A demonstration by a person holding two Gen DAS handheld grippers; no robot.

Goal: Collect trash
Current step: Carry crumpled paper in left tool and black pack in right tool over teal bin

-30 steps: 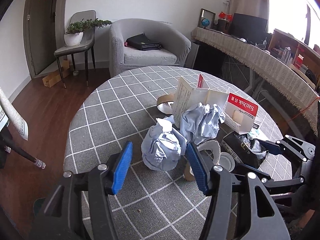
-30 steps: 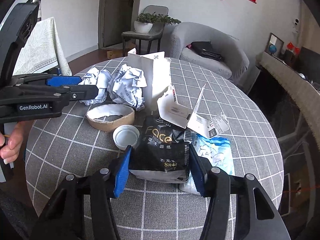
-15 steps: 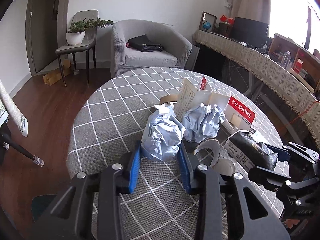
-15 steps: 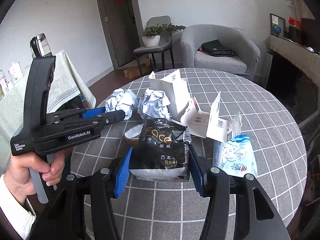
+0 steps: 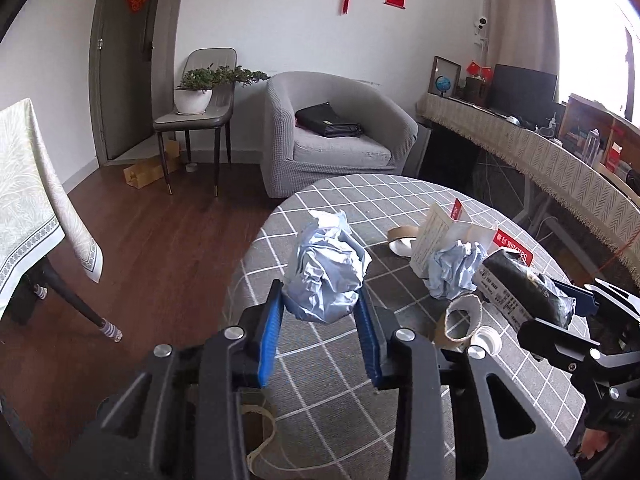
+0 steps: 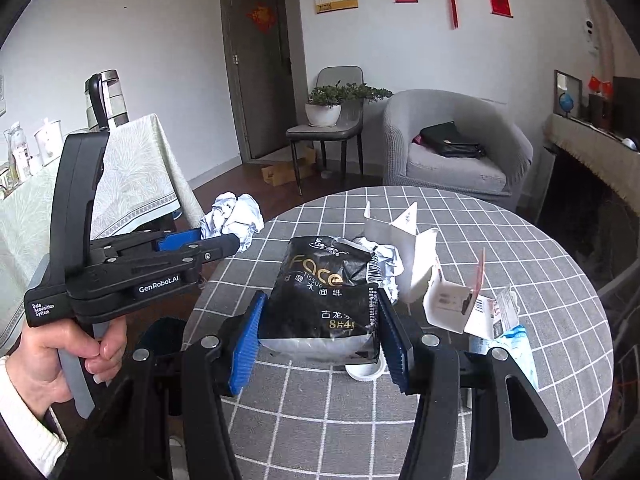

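Paper ball (image 5: pixel 325 280): crumpled, matt. Pack (image 6: pixel 325 292): glossy black plastic film. Bench (image 6: pixel 520 248): matt checked cloth. Fingers (image 5: pixel 267 340): ribbed blue pads on matt black plastic, metal bolts. Carton (image 6: pixel 404 256): matt white card. Floor (image 5: pixel 160 248): glossy wood.

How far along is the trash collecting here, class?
Nothing visibly binned yet. In hand: the left claw grips a crumpled paper ball, the right claw a black tissue pack, both lifted. Left on the table: another paper ball, a torn white box, a bottle cap.

Black tool (image 6: pixel 320 336), blue ribbed pads (image 6: pixel 244 344)
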